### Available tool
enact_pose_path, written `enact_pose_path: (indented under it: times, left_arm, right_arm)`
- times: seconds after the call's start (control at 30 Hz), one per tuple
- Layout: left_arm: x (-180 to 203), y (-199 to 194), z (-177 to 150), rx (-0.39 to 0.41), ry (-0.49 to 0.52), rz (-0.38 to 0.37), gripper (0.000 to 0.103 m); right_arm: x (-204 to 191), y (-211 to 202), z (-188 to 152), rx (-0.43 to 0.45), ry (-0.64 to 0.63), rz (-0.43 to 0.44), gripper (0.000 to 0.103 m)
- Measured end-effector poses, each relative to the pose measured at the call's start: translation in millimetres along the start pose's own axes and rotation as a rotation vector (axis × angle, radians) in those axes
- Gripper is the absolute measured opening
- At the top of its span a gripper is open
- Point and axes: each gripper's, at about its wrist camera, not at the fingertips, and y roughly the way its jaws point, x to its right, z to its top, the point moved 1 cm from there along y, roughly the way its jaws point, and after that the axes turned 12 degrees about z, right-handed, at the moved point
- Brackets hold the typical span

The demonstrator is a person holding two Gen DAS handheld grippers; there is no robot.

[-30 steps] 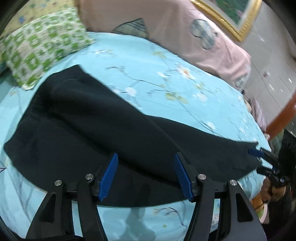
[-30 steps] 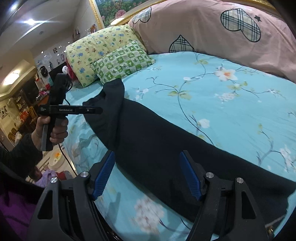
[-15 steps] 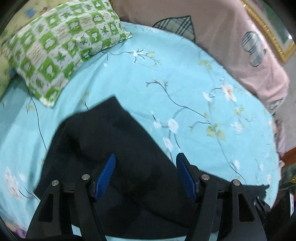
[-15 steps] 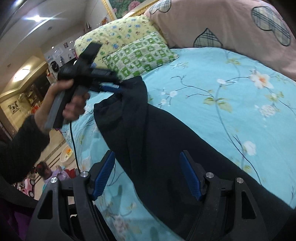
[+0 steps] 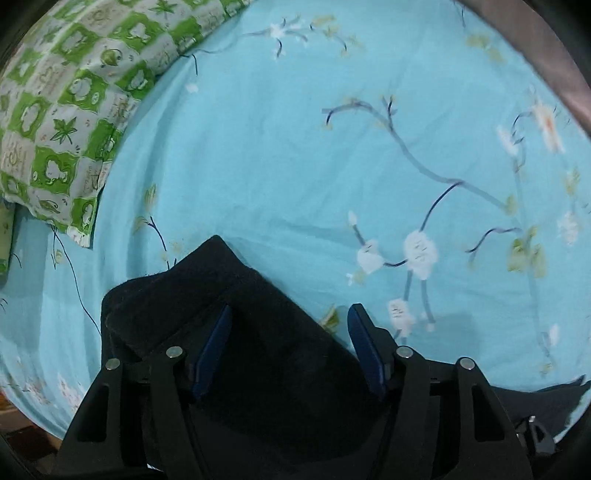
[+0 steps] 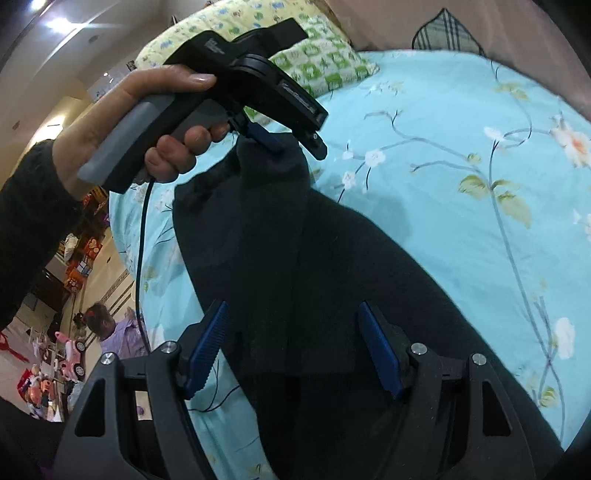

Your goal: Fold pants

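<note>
My bed, blue floral sheet: black pants lie across near edge, green-check pillow at head w/ yellow pillow behind.

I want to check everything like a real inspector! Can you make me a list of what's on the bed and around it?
Surface: bed sheet, light blue with flowers.
Job's things: black pants lying across the sheet, one end bunched under the left gripper.
Clutter: green checked pillow; yellow pillow; pink quilt.
Grippers: left closing over the pants' end, pads not yet pressing; right gripper open above the pants.
Cables: thin black cable hanging from the left gripper's handle.
Surroundings: toys on the floor, another person there.
</note>
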Motion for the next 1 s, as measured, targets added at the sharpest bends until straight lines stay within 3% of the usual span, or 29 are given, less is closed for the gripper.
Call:
enact_pose_path:
  times: [0.1,0.17,0.23,0.3,0.33,0.43,0.67,0.87,1.0]
  left_arm:
    - [4,3,-9,0.034,0.037,0.046,0.054]
    - [5,2,-18,0.070,0.051,0.055,0.038]
    - [2,-1,-26,0.096,0.046,0.034,0.011]
    - [-3,-7,-36,0.128,0.024,0.007,0.006]
    - [-6,-13,-42,0.157,0.012,-0.002,0.004]
    - [-22,-31,-64,0.246,-0.045,-0.063,0.003]
    - [-74,-63,-125,0.418,-0.312,-0.329,0.003]
    - [-117,-45,-170,0.452,-0.517,-0.465,0.003]
    - [-135,-32,-189,0.491,-0.593,-0.507,0.003]
  right_arm:
    - [1,5,-1,-0.006,0.004,0.014,0.073]
    - [-2,7,-2,-0.006,-0.005,0.022,0.068]
    - [-4,9,-4,-0.015,-0.014,0.025,0.046]
    - [-3,11,-3,-0.018,-0.014,0.028,0.017]
    - [-2,10,-2,-0.014,-0.014,0.036,0.010]
    - [-8,2,0,0.028,-0.035,0.043,0.007]
    - [-40,-8,0,0.071,-0.133,0.036,0.007]
    - [-58,-1,-8,0.039,-0.209,0.004,0.007]
    - [-64,5,-10,0.014,-0.226,-0.004,0.007]
